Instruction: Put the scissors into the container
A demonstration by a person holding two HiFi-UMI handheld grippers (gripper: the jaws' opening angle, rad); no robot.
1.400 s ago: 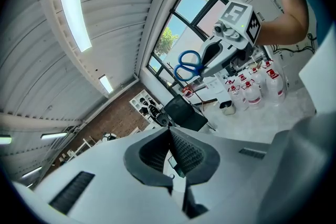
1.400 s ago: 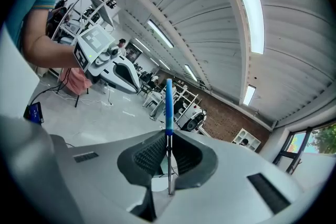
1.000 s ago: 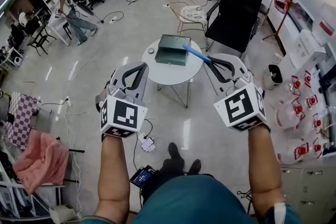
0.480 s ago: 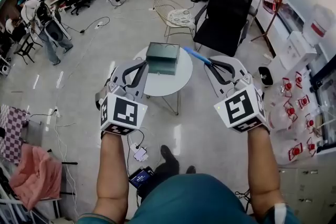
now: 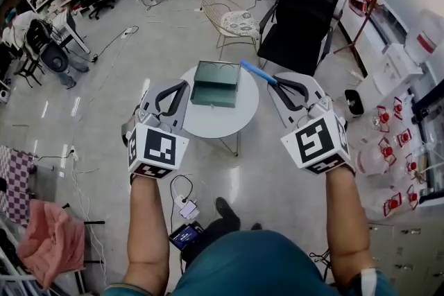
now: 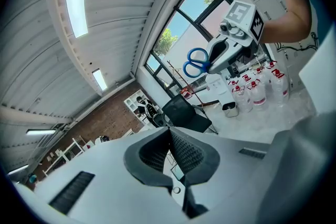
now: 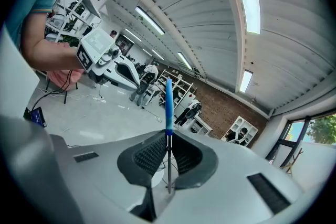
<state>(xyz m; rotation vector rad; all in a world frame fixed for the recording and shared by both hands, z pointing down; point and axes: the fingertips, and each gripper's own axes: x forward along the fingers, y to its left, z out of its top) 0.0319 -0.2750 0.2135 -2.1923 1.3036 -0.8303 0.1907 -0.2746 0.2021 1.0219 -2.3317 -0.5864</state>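
My right gripper is shut on the blue-handled scissors, whose handles stick out past the jaws toward the table. In the right gripper view the scissors stand edge-on, blades clamped between the pads. From the left gripper view I see the scissors held by the right gripper. The dark green container sits on the small round white table below, to the left of the scissors. My left gripper hangs at the table's left edge, shut with nothing in it.
A black chair stands behind the table and a wire chair to its left. Bottles with red caps line the floor at right. Cables and a power strip lie near my feet. People work at far left.
The view has shifted so the table and container sit closer under my grippers. Both grippers keep their hold and pose, the scissors still in the right one.
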